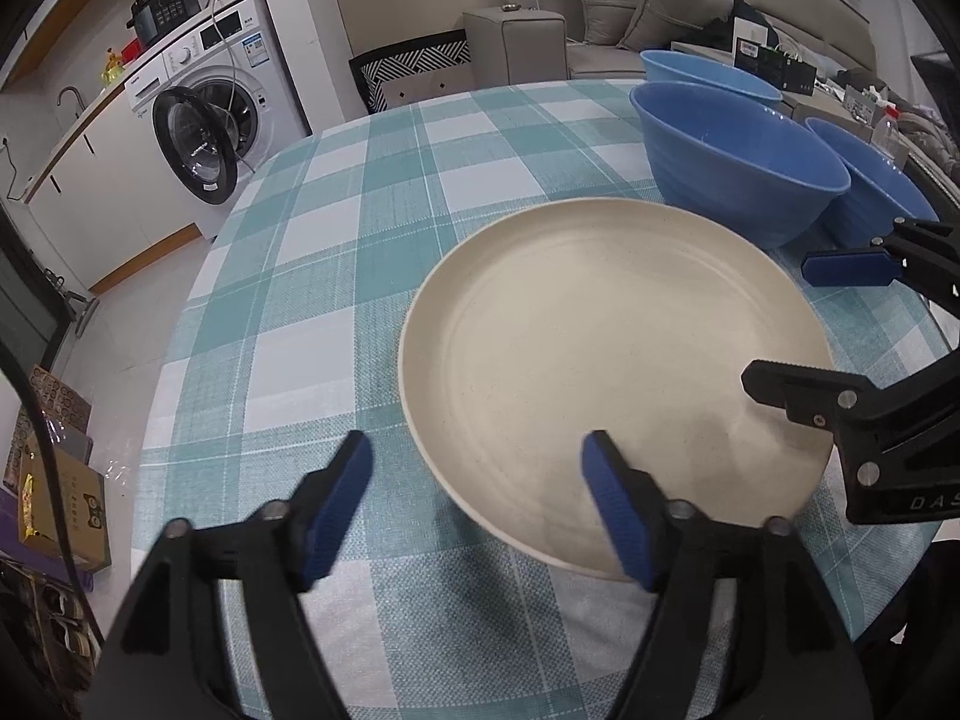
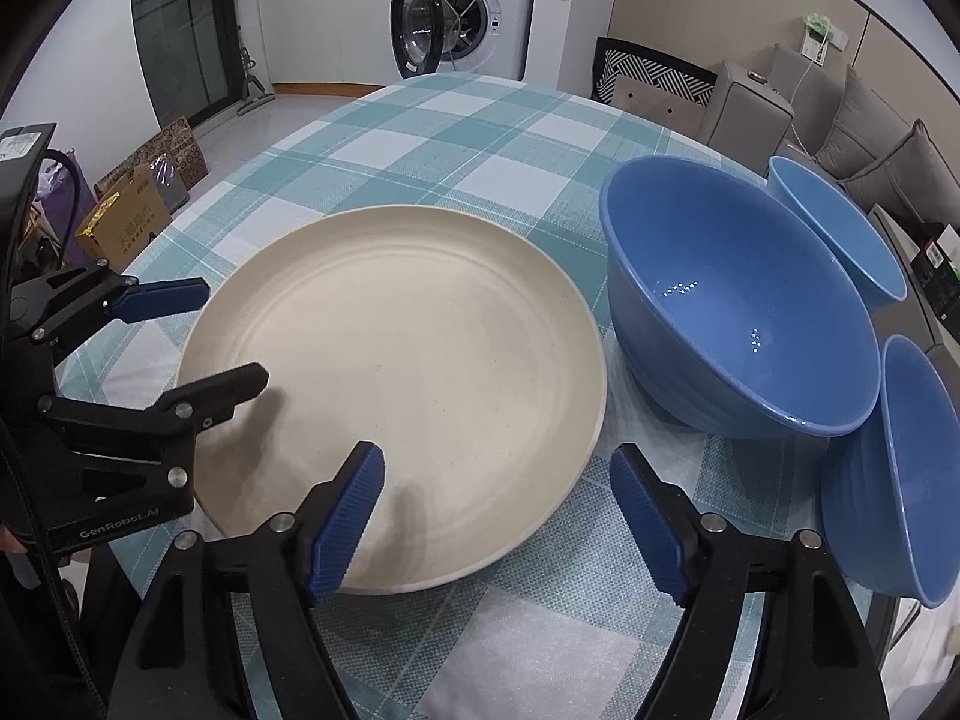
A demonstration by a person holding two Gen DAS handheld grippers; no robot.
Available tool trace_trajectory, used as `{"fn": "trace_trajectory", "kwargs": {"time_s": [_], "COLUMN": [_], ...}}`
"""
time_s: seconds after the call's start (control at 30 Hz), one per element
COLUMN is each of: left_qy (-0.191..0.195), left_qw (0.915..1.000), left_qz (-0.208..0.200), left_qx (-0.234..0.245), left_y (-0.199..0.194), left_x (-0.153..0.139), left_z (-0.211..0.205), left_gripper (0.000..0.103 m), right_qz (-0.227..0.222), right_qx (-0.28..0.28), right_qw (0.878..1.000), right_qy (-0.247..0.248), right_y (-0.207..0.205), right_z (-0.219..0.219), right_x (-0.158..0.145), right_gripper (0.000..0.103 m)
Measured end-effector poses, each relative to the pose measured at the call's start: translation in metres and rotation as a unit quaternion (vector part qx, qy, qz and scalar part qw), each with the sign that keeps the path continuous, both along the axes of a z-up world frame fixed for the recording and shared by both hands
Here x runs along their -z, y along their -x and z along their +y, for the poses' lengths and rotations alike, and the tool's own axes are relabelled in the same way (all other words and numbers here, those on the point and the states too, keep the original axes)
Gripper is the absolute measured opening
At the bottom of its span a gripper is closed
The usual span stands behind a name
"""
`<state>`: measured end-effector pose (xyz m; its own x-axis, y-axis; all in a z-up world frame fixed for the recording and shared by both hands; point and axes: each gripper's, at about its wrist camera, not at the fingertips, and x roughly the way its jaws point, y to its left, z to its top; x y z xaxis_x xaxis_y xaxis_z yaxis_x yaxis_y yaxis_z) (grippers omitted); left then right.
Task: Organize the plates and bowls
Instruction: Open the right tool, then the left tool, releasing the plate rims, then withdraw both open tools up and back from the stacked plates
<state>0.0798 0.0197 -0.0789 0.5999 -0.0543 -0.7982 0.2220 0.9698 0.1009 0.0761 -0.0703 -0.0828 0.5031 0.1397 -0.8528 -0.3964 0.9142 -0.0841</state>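
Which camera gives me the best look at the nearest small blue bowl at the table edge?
The right wrist view: the nearest small bowl shows its inside and outer wall beside the large blue bowl, cut only slightly by the right gripper. In the left wrist view the same bowl sits far off, partly hidden behind the large bowl.

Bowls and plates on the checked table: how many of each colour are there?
Blue bowls: 3, at and
Cream plate: 1
Total: 4
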Motion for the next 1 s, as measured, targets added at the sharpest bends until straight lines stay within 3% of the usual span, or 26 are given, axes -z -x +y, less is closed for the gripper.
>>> {"fn": "trace_trajectory", "kwargs": {"time_s": [0.23, 0.47, 0.77, 1.0], "left_qy": [0.024, 0.054, 0.092, 0.098], "left_qw": [0.9994, 0.9979, 0.9945, 0.9933], "left_qz": [-0.023, -0.035, -0.051, -0.058], "left_qx": [-0.003, 0.003, -0.004, -0.018], "left_y": [0.003, 0.006, 0.011, 0.013], "left_x": [-0.012, -0.024, -0.042, -0.048], "left_z": [0.007, 0.013, 0.023, 0.026], "left_gripper": [0.102, 0.103, 0.103, 0.103], "right_qz": [-0.009, -0.026, -0.039, -0.059], "right_qx": [0.005, 0.003, 0.001, -0.001], "right_qw": [1.000, 1.000, 0.999, 0.998], "right_qy": [0.002, 0.003, -0.010, -0.025], "right_y": [0.001, 0.005, 0.014, 0.025], "right_z": [-0.003, -0.005, -0.008, -0.016], "right_x": [-0.004, -0.013, -0.027, -0.044], "right_gripper": [0.090, 0.101, 0.102, 0.102]}}
